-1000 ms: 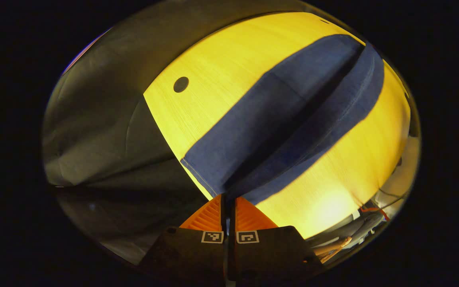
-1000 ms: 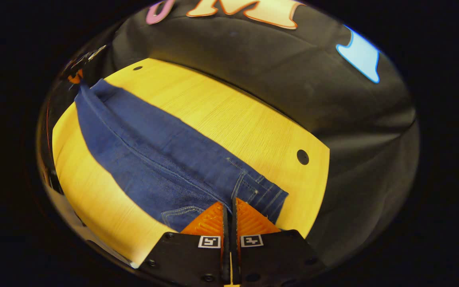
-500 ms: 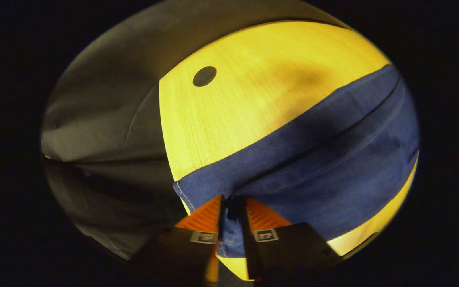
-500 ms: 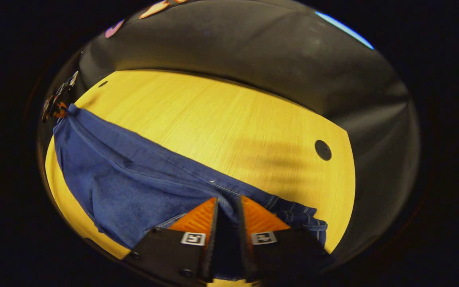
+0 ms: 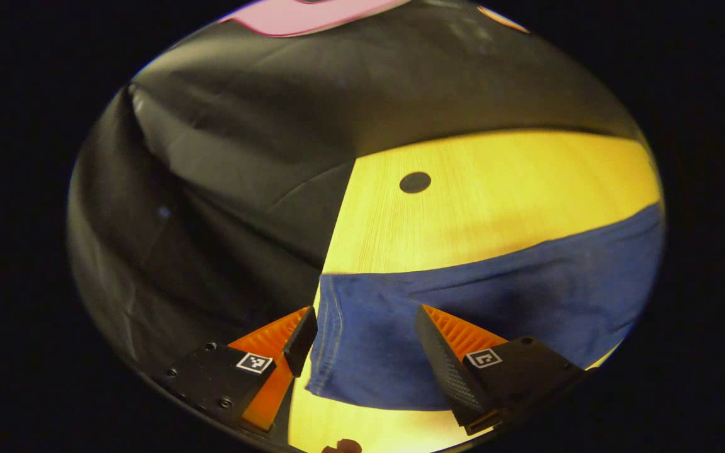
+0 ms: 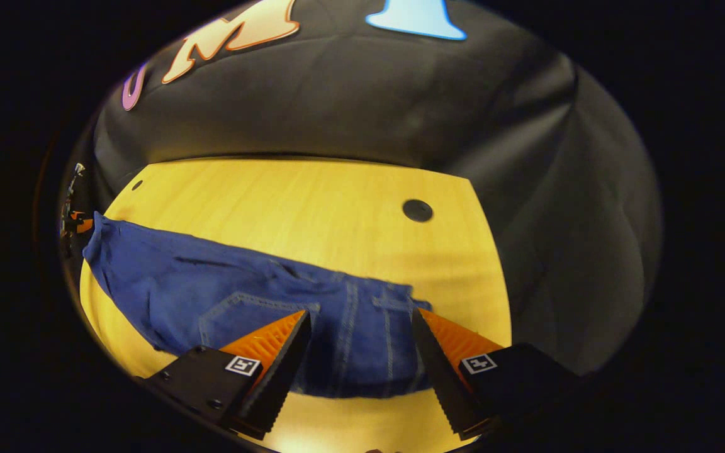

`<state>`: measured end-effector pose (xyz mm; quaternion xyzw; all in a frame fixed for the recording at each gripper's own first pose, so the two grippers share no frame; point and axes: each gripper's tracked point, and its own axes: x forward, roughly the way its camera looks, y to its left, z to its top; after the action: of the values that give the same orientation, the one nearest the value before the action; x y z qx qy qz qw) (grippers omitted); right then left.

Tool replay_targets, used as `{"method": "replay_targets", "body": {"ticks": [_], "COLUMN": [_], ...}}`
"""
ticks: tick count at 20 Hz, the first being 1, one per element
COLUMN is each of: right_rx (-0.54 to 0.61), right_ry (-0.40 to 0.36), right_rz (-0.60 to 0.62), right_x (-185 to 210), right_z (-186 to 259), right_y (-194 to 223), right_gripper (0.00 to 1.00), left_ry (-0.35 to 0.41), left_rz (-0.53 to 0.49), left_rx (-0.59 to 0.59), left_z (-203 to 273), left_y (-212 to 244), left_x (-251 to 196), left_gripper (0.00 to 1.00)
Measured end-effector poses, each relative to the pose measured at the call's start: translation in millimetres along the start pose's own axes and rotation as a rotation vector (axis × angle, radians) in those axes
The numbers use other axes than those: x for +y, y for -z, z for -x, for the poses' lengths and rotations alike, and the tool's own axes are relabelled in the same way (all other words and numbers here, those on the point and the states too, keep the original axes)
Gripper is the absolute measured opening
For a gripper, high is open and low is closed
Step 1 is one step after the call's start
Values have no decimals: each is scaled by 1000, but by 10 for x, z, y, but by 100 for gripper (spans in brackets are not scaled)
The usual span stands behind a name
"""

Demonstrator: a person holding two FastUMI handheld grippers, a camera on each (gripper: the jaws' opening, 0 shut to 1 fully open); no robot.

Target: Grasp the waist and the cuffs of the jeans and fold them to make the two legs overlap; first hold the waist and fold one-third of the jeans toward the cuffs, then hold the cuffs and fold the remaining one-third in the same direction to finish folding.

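A: Blue denim is seen spread flat on a yellow, fine-grained wooden table. In the left gripper view the cuff end of the jeans is shown, its stitched hem running close along the table's left edge.

B: And the left gripper?

A: Its fingers are spread wide, with the cuff in the gap between them. Ribbed inner faces are visible on both fingers. No pressing on the cloth can be made out.

B: What is shown at the other end?

A: In the right gripper view the waist end of the jeans is seen, with a back pocket outlined in pale stitching and belt loops along the band. The denim is slightly rumpled toward the far left. The right gripper is likewise held wide open, the waistband lying between its toothed fingers; whether they touch the denim cannot be told.

B: How much room is left around the garment?

A: A broad band of bare table is left beyond the jeans, up to the far edge, where a round dark hole is set near the corner. A narrower strip of wood is left on the near side. The black cloth wall hangs creased just behind the table.
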<state>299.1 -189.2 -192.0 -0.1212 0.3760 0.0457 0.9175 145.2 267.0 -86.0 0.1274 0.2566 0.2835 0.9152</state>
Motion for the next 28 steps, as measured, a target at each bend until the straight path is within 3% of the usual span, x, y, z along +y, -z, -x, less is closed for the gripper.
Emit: {"method": "replay_targets", "body": {"ticks": [2,6,10,14,16,18,20,21,26,28], "right_rx": [38,61,116,87,38,17,31,17,-38,-50], "right_ry": [1,-83,-128,-134,-158,-131,-145,-138,-94,-73], "right_rz": [-51,-240,-282,-256,-276,-270,-296,-293,-238,-250], "right_x": [-126,-119,-50,-38,106,113,107,97,63,48], "right_z": [28,-52,-95,-134,-171,-188,-182,-189,-163,-128], "right_y": [234,361,467,458,437,448,434,417,370,339], "right_gripper": [100,100,100,100,91,52,49,34,7,6], "left_ry": [-5,47,35,17,6,7,15,9,1,5], "left_rz": [52,140,169,194,214,243,274,283,318,329], "left_rx": [-25,-23,-40,-64,-62,-56,-47,-38,-10,3], "left_z": [122,296,555,627,603,578,554,567,565,554], "left_y": [61,233,293,312,326,333,314,313,273,285], "left_x": [5,-220,-237,-230,-229,-229,-210,-194,-195,-194], "left_gripper": [95,96,96,96,96,96,96,96,96,96]}}
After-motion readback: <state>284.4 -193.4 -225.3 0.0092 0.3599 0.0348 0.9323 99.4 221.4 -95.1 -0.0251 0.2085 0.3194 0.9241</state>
